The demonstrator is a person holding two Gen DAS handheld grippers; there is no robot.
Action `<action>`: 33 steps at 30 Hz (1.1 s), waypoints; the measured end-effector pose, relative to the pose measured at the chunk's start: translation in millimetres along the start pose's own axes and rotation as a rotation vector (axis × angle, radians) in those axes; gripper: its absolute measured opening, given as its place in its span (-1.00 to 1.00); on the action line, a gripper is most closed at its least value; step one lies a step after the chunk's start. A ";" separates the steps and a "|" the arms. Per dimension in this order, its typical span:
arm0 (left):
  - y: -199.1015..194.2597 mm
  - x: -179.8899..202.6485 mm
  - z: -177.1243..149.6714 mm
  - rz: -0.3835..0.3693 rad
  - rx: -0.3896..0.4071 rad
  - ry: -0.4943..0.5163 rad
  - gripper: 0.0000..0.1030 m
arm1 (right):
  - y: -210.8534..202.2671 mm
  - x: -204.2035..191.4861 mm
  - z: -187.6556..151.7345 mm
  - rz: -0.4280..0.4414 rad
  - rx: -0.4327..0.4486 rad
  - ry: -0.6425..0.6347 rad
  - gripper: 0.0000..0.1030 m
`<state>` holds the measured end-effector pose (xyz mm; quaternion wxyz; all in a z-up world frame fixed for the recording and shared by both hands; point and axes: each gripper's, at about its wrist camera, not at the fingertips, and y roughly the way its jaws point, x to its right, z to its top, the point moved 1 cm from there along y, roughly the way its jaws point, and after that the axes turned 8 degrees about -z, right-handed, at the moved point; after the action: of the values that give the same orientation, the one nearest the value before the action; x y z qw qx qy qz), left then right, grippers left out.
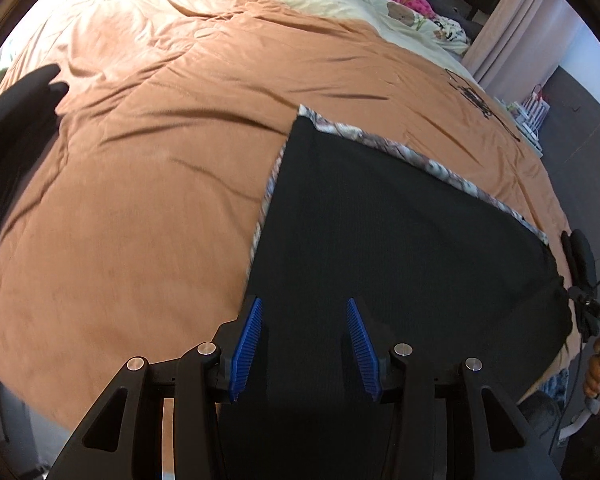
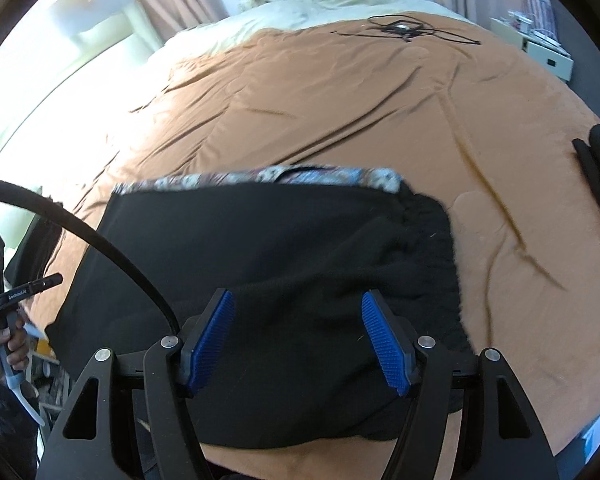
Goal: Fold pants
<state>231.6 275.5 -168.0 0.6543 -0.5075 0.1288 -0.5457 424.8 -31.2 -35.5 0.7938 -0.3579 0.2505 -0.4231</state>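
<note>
Left wrist view takes in the bed (image 1: pixel 160 184) under its wide orange quilt (image 1: pixel 148 220), with the black pants (image 1: pixel 380 232) folded flat on the near right part, patterned lining (image 1: pixel 400 150) peeking along the far edge. Right wrist view has the same pants (image 2: pixel 280 260) spread beneath it. Left gripper (image 1: pixel 304 344) hangs over the cloth, jaws parted and empty. Right gripper (image 2: pixel 300 340) hovers likewise, jaws apart, gripping nothing. A tangled cable (image 2: pixel 404 28) lies far up the quilt.
</note>
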 end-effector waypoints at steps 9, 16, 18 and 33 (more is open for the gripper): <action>-3.2 2.0 -40.5 -0.040 -0.014 -0.070 -0.09 | 22.0 24.9 -19.8 -0.051 -0.063 -0.018 0.02; -3.2 -4.5 -70.3 -0.061 -0.026 -0.117 -0.09 | 18.7 22.7 -27.3 -0.092 -0.068 -0.056 -0.18; -6.1 -5.1 -78.4 -0.068 -0.023 -0.117 -0.09 | 17.6 21.9 -30.6 -0.109 -0.077 -0.056 -0.18; -62.6 -48.5 -104.1 -0.179 0.098 -0.267 0.28 | -40.4 -24.0 -33.5 -0.099 -0.025 -0.051 -0.10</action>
<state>101.9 269.0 -183.4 0.6382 -0.5524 -0.0318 -0.5354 369.0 -38.3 -22.4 0.7735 -0.3905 0.2175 -0.4493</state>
